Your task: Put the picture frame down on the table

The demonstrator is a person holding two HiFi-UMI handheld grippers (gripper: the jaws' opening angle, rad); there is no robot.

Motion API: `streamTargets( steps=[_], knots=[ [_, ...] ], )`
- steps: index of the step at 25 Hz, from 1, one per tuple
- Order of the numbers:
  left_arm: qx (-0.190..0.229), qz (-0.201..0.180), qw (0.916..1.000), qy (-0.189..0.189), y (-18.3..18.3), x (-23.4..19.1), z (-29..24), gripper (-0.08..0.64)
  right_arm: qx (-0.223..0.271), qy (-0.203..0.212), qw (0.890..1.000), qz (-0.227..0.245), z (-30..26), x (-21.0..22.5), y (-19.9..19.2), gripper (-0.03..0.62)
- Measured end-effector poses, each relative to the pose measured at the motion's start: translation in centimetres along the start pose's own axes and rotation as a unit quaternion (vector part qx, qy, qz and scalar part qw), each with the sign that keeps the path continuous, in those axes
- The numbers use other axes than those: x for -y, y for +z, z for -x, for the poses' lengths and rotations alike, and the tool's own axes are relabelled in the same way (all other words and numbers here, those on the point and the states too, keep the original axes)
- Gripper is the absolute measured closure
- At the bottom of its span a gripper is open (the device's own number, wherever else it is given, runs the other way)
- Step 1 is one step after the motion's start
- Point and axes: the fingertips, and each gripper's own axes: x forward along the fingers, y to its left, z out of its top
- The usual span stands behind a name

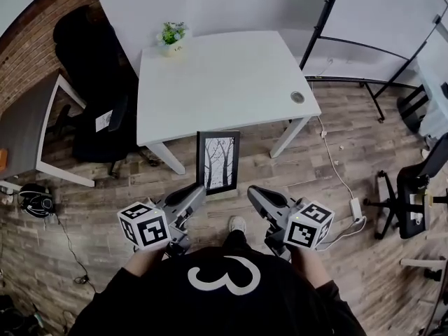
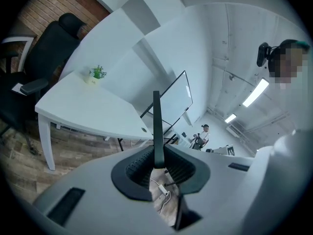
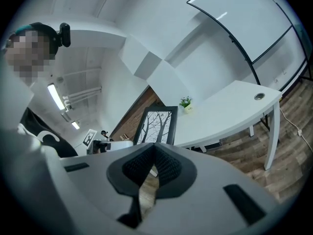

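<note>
A black picture frame with a tree print hangs upright in the air just in front of the white table. My left gripper is shut on its lower left edge. In the left gripper view the frame shows edge-on as a thin dark strip clamped between the pads. To the right of the frame and apart from it, my right gripper is shut with nothing in it. The right gripper view shows the frame's face beyond its jaws.
A small potted plant stands at the table's far left corner, and a cable hole is near its right edge. A black office chair and a grey table are at left. A whiteboard stand and another chair are at right.
</note>
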Motion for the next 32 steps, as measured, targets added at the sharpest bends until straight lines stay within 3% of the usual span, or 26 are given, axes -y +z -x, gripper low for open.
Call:
streamTargets(
  steps=[5,12,20,32],
  knots=[
    [-0.005,0.010,0.9999,0.009,3.5,-1.1,-6.9,0.482,-0.004,0.002,1.000,-0.013,-0.5,6.5,4.1,0.569],
    [0.011,-0.004,0.9999,0.003,4.9,-0.2,-8.8,0.482,0.002,0.008,1.000,0.007,-0.2,7.8,6.1,0.569],
    [0.010,0.012,0.9999,-0.007,5.7,-0.1,-12.8,0.482,-0.005,0.008,1.000,0.013,-0.3,10.7,8.2,0.569],
    [-0.008,0.053,0.9985,0.011,7.6,-6.1,-14.9,0.482,-0.024,-0.008,1.000,-0.018,-4.7,14.5,8.8,0.569]
  ],
)
